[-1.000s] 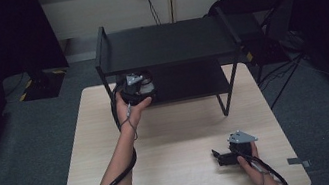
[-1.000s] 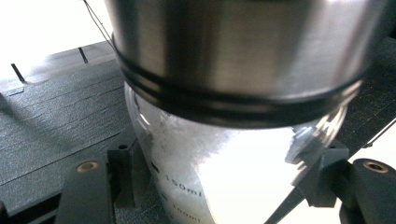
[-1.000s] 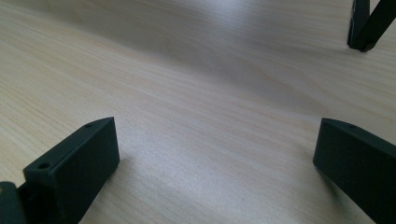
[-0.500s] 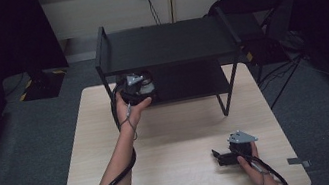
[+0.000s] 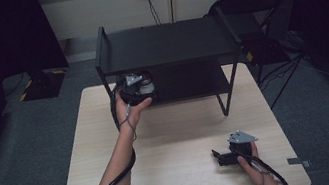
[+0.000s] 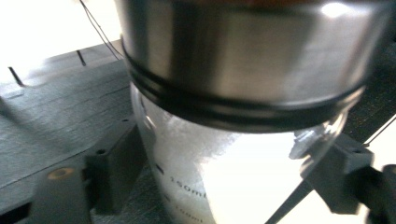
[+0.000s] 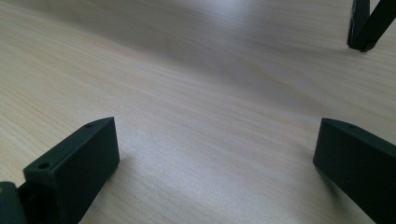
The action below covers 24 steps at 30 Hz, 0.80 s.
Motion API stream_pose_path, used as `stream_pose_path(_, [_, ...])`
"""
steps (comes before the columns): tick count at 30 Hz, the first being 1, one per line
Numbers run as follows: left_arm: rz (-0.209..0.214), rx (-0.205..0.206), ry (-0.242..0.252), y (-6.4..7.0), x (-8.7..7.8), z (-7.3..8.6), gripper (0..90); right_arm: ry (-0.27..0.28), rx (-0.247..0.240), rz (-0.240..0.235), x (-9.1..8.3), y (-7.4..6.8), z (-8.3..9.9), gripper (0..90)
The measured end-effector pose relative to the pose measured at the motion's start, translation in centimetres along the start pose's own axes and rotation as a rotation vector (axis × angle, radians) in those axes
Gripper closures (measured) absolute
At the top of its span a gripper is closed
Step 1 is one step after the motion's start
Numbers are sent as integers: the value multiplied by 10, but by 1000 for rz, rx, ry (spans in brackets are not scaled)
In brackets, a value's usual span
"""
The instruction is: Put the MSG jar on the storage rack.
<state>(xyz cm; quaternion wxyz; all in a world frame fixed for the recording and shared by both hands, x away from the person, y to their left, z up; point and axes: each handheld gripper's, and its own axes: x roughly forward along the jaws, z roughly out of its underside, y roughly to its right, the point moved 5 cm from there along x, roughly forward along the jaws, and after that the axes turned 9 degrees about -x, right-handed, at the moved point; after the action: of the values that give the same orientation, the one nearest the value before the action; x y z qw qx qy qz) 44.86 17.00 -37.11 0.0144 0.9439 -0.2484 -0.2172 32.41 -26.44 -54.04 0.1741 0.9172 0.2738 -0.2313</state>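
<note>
A: Left claw (image 5: pixel 144 87), what's it got?

B: A clear glass jar (image 6: pixel 233 177), steel lid (image 6: pixel 243 56) with a dark band under it. Jaws set against either side of the glass, closed on it. Printed scale on the glass, "150ml" readable low down.

A: Where does the jar sit relative to that claw?

B: Between its jaws, close in front of the claw's camera. Lid above the jaws, glass body down between them. From the high view the claw is at the front left of the black shelf rack (image 5: pixel 165 47), level with the lower shelf. Can't tell whether the jar's base touches the shelf.

A: Right claw (image 5: pixel 220 156)?

B: Jaws wide apart, nothing between them, just bare desk (image 7: pixel 196 116) beneath. It rests low at the near right of the desk, well apart from the left claw. A rack leg (image 7: pixel 366 25) shows ahead of it, upper right.
</note>
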Motion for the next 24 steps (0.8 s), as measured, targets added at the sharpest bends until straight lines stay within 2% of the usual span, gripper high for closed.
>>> stream_pose_path(3, [-4, -8, 0, 1, -2, 1, 117, 0, -1, 0, 0, 0, 0, 0])
stream_pose_path(7, [-12, -5, -3, 3, -5, 2, 81, 0, -1, 0, 0, 0, 0, 0])
stream_pose_path(10, [-1, 1, -16, 4, -6, 4, 53, 0, -1, 0, 0, 0, 0, 0])
stream_pose_path(12, [-3, -18, -8, 6, -7, 7, 35, 0, -1, 0, 0, 0, 0, 0])
stream_pose_path(13, [-2, -11, -13, 6, -9, 7, 25, 0, -1, 0, 0, 0, 0, 0])
stream_pose_path(17, [6, -33, -2, 7, -15, 14, 15, 0, -1, 0, 0, 0, 0, 0])
stream_pose_path(20, [26, -24, 4, 8, -23, 19, 15, 0, -1, 0, 0, 0, 0, 0])
stream_pose_path(24, [37, -19, -13, 11, -33, 27, 7, 0, -1, 0, 0, 0, 0, 0])
